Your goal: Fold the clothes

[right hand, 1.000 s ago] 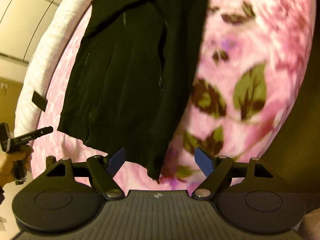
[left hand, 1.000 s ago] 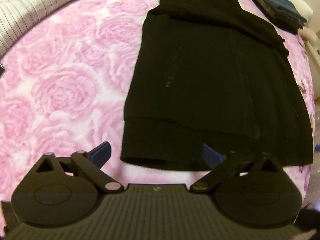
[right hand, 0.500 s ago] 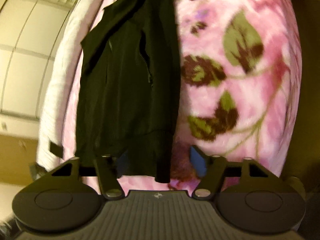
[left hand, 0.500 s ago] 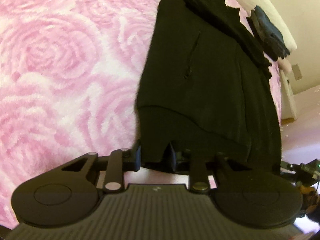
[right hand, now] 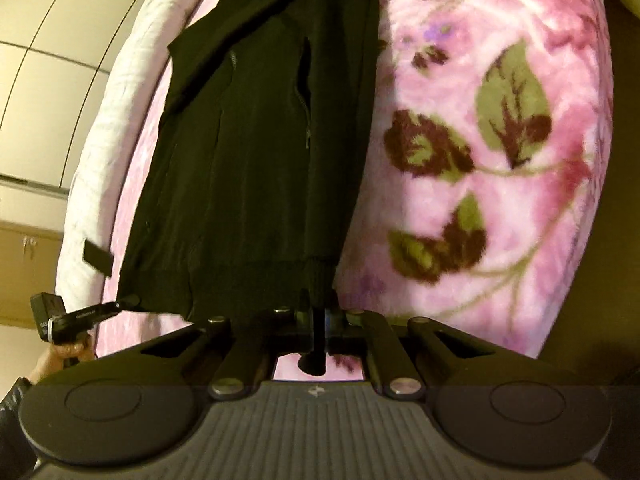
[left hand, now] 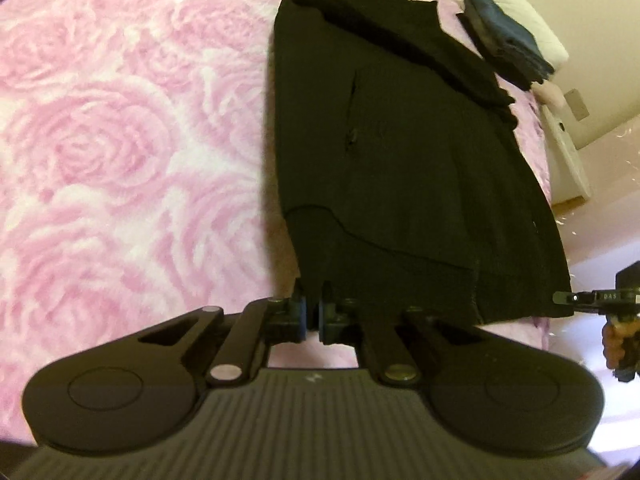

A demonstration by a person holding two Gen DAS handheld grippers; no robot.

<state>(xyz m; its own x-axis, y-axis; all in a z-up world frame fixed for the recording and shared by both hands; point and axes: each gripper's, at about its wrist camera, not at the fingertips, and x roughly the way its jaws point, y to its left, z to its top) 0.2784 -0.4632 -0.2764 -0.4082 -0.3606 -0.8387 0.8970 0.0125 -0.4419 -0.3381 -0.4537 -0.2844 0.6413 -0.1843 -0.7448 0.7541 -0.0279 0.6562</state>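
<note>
1. I am working over a bed spread with a pink rose-patterned blanket (left hand: 120,152); in the right wrist view the same blanket shows green leaves and dark flowers on its right side, with a white quilted edge (right hand: 116,112) along the left.
2. The black jacket (left hand: 400,152) lies flat and lengthwise on the blanket, hem toward me and collar end at the far side.
3. My left gripper (left hand: 313,316) has its jaws drawn together on the near left corner of the hem, with dark cloth pinched between the blue pads.
4. My right gripper (right hand: 318,320) is likewise clamped on the near right corner of the hem; a strip of black cloth hangs down through the jaws.
5. I judge that holding both hem corners is meant to keep the bottom edge taut and level, so that it can be carried toward the far end for a crosswise fold.
6. A folded pile of dark blue clothes (left hand: 508,40) sits at the far right, well apart from the jacket, probably finished pieces.
7. The risk I see is the thick ribbed hem slipping out of a pinch as it lifts.
</note>
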